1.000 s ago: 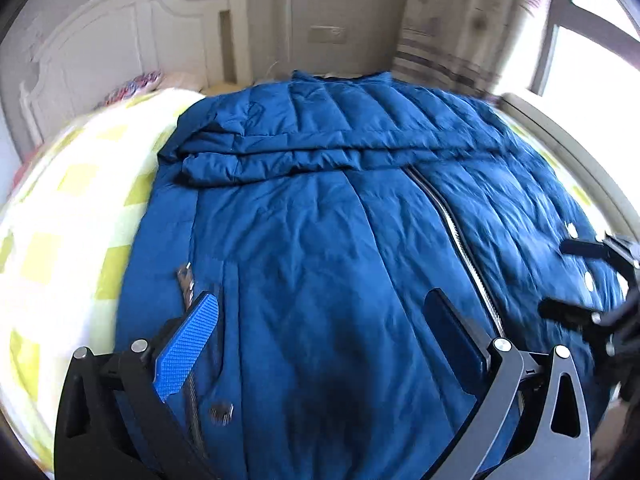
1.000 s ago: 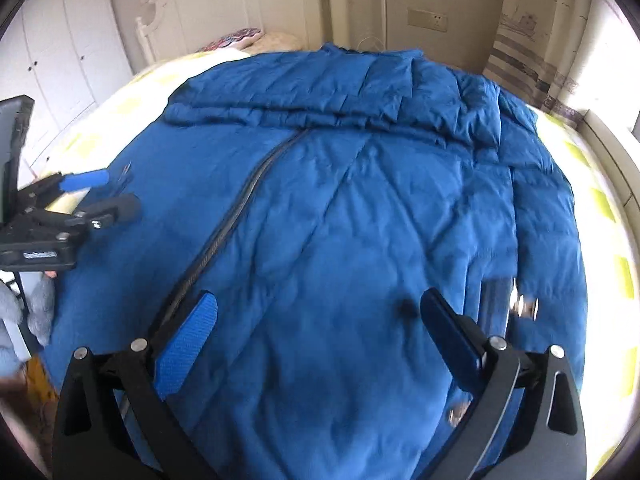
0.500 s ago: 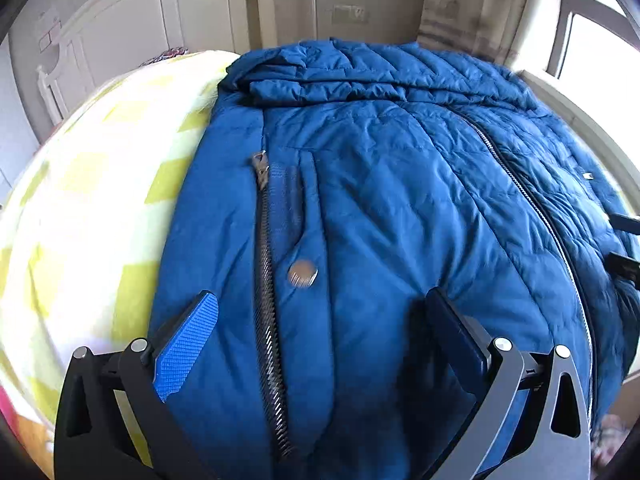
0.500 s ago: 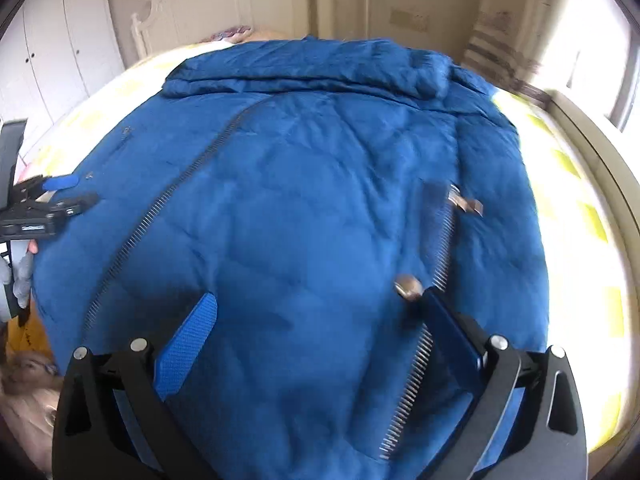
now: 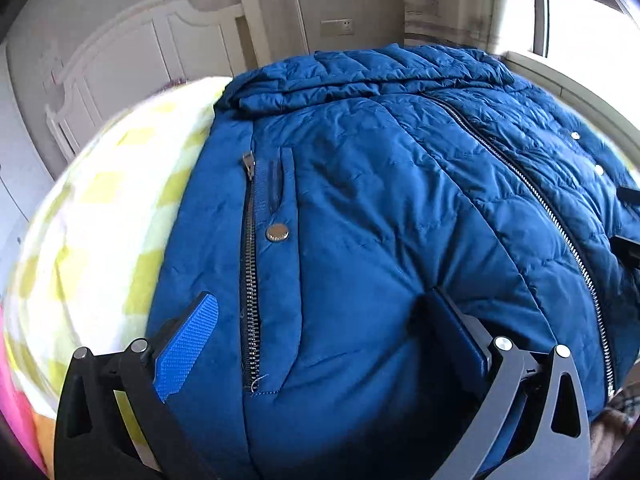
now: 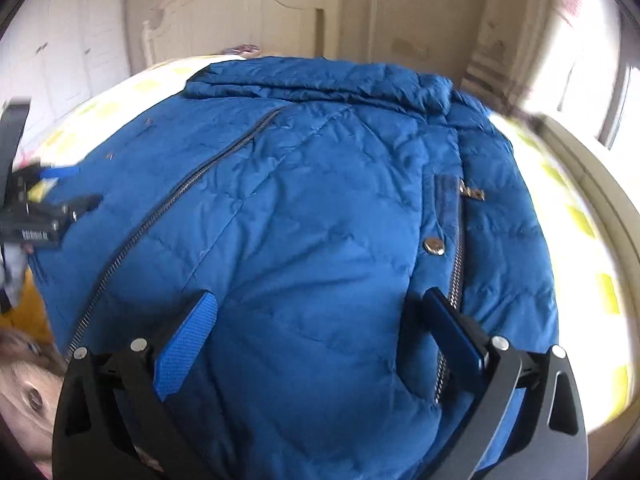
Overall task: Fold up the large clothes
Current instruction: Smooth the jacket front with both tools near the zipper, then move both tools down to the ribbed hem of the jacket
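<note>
A blue quilted down jacket (image 5: 380, 208) lies flat, front up, on a bed covered by a yellow-and-white checked bedspread (image 5: 120, 208). Its long axis runs away from both cameras, hem nearest, collar end bunched toward the white headboard (image 6: 240, 12). The main zipper (image 5: 540, 200) runs down the middle.

The left gripper (image 5: 316, 344) sits low at the hem, on the jacket's left edge, jaws spread wide and holding nothing, straddling the left pocket zipper (image 5: 250, 264) and its snap button (image 5: 277, 233). The right gripper (image 6: 316, 340) mirrors it at the right part of the hem, jaws likewise spread and empty, beside the right pocket zipper (image 6: 456, 272). Each is nearest its own hem corner, likely the coming grasp.

The left view alone shows the jacket's left edge meeting the bedspread. The right view alone shows the other gripper from outside and a window-side strip of bed (image 6: 580, 240).
</note>
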The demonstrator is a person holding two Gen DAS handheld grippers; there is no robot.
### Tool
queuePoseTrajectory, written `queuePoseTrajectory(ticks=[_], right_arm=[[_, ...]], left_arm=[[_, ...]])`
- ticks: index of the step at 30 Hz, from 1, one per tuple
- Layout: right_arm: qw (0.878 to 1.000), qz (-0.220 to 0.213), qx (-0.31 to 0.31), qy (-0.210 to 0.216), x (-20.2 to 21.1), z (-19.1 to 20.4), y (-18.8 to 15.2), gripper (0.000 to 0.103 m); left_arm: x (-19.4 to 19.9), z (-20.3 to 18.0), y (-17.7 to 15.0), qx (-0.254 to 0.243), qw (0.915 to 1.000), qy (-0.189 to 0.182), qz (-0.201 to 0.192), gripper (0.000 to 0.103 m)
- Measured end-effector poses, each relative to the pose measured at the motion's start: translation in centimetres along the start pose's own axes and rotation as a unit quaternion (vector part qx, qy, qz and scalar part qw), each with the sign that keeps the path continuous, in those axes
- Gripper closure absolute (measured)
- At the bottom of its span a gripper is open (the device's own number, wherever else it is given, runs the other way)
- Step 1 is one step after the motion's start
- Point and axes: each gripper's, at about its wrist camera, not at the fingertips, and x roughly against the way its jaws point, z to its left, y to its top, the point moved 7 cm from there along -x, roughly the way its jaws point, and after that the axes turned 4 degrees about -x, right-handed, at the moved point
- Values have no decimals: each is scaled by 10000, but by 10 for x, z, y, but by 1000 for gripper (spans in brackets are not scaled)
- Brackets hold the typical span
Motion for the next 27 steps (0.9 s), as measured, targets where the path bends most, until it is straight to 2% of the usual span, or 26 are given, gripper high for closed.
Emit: queuePoseTrajectory(ticks=[3,5,6,7,8,11,12,15,17,18,19,20,27], right_arm=[[9993,-282,104,202,12,16,5,2],[9978,-200,506,373,5,39,-1,2],[9967,-78,705,387,-4,49,-8,2],[9960,-162,818,307,-10,55,-12,2],[9961,-302,736,374,-10,54,-13,2],[9964,-88,685,485,-10,49,-12,2],[9966,-57,713,406,-8,50,-10,3],[9971,-501,536,194,6,40,0,3],[9981,-504,340,-31,3,26,0,3],[9989,-375,252,-78,-4,18,-3,3],[9994,-308,148,49,-10,12,-8,2],[9987,-461,149,134,-8,11,-9,2],[9989,-402,220,100,-10,10,-10,3]], left_arm=[[0,4,-1,77,9999,-74,-31,4],[0,3,-2,82,9999,-63,-69,4],[0,4,-2,86,9999,-68,-75,4],[0,4,-3,96,9999,-83,-78,4],[1,2,-4,105,9999,-95,-96,4],[1,3,-4,112,9998,-135,-138,4],[0,3,-4,116,9997,-141,-140,4],[0,3,-4,131,9997,-152,-150,4],[0,3,-4,134,9997,-154,-158,4],[0,3,-4,137,9997,-157,-162,4],[0,3,-5,140,9996,-160,-158,4],[0,3,-5,147,9996,-166,-167,4],[1,3,-5,147,9996,-159,-166,4]])
